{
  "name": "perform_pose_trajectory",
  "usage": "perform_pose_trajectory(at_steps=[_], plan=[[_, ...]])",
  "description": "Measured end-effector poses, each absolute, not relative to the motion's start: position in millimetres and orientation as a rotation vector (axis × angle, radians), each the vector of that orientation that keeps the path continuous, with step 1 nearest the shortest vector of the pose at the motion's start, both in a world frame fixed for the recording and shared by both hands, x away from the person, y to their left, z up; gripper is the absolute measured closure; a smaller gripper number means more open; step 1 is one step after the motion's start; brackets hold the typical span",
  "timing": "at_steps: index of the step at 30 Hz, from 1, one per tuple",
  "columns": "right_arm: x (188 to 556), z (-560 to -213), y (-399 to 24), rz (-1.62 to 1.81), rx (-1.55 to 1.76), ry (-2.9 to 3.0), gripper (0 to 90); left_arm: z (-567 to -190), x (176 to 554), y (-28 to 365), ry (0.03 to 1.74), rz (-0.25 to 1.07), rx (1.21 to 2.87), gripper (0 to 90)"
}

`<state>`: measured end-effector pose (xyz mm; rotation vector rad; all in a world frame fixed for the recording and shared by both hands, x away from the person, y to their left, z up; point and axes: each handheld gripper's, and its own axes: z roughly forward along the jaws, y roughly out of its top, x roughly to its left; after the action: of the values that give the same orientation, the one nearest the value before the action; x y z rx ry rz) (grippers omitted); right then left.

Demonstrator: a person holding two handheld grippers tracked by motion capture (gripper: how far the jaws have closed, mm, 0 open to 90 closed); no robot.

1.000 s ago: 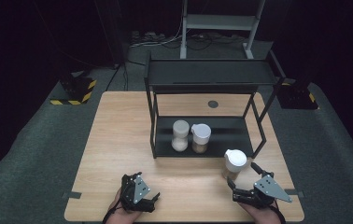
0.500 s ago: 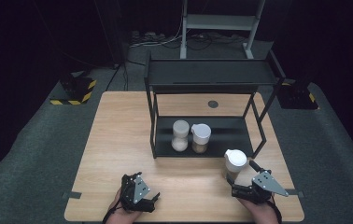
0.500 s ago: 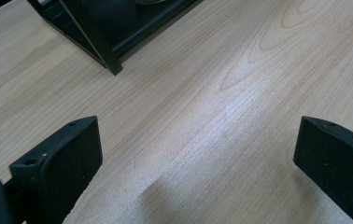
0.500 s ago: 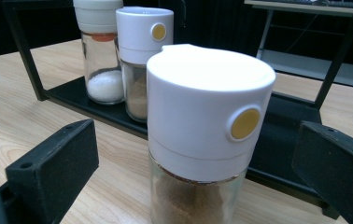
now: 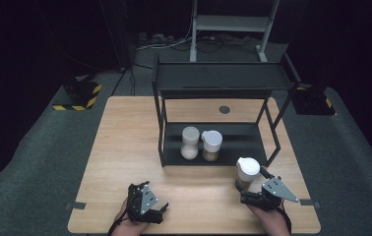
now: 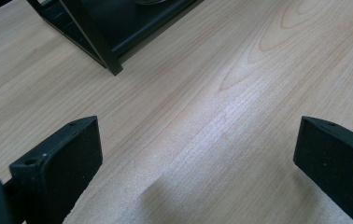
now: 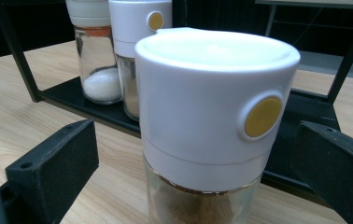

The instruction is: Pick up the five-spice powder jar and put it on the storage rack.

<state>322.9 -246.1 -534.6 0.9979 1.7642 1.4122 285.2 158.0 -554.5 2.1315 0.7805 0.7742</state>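
**A:** From the high view, your right hand-held gripper [image 5: 251, 192] sits just in front of the white-capped glass shaker jar with brown powder [image 5: 247, 172], which stands on the pale wooden counter [image 5: 125, 142] just outside the front right corner of the black metal two-tier rack [image 5: 222, 78]. Your left hand-held gripper [image 5: 155, 212] rests near the counter's front edge, well to the left of that jar.

**B:** And inside the rack?

**A:** Two more white-capped jars, one with white grains [image 5: 190, 143] and one with tan powder [image 5: 211, 145], side by side on the lower shelf, behind the jar you're reaching for.

**B:** Left gripper view?

**A:** Your jaws stand wide over bare wood, nothing between them, with the rack's leg [image 6: 95, 42] ahead.

**B:** Right gripper view?

**A:** Your jaws are spread wide on either side of the brown-powder jar [image 7: 212, 116], not touching it. They flank the cap near its yellow round button [image 7: 262, 116], not the glass.

**B:** What could go wrong?

**A:** I'd judge that closing up there may press the button or pull on the cap alone. A push forward before you've gripped it could tip the tall jar against the rack's frame.
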Motion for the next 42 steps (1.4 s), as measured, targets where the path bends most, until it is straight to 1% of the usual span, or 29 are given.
perform_pose_trajectory(at_steps=[5, 7, 11, 13, 14, 17, 20, 25, 27, 42], plan=[[326.5, -537.0, -246.7, 1.415, 1.014, 1.755, 0.8, -554.5, 285.1, 158.0, 0.781, 0.774, 2.131, 1.3], [328.3, -538.7, -247.3, 1.414, 1.027, 1.753, 2.6, -554.5, 285.1, 158.1, 0.780, 0.773, 2.130, 1.3], [330.2, -540.0, -250.5, 1.439, 1.024, 1.744, 9.4, -554.5, 285.2, 158.0, 0.780, 0.773, 2.131, 1.3], [330.6, -540.0, -250.9, 1.446, 1.020, 1.748, 10.7, -554.5, 285.2, 158.0, 0.780, 0.773, 2.131, 1.3], [331.5, -540.6, -251.0, 1.458, 1.018, 1.754, 13.6, -554.5, 285.2, 158.0, 0.780, 0.773, 2.131, 1.3], [332.0, -541.4, -250.5, 1.468, 1.009, 1.762, 16.2, -554.5, 285.2, 158.1, 0.781, 0.773, 2.130, 1.3], [332.6, -542.5, -249.5, 1.476, 0.998, 1.766, 22.2, -554.5, 285.2, 158.0, 0.781, 0.773, 2.131, 1.3], [333.1, -543.6, -248.3, 1.471, 0.997, 1.766, 25.5, -554.5, 285.2, 158.1, 0.781, 0.772, 2.130, 1.3], [333.1, -544.3, -249.5, 1.468, 0.999, 1.759, 29.3, -554.5, 285.2, 158.1, 0.781, 0.772, 2.129, 1.4], [332.6, -542.5, -248.7, 1.446, 1.000, 1.769, 30.3, -554.5, 285.3, 158.1, 0.780, 0.770, 2.130, 1.3]])
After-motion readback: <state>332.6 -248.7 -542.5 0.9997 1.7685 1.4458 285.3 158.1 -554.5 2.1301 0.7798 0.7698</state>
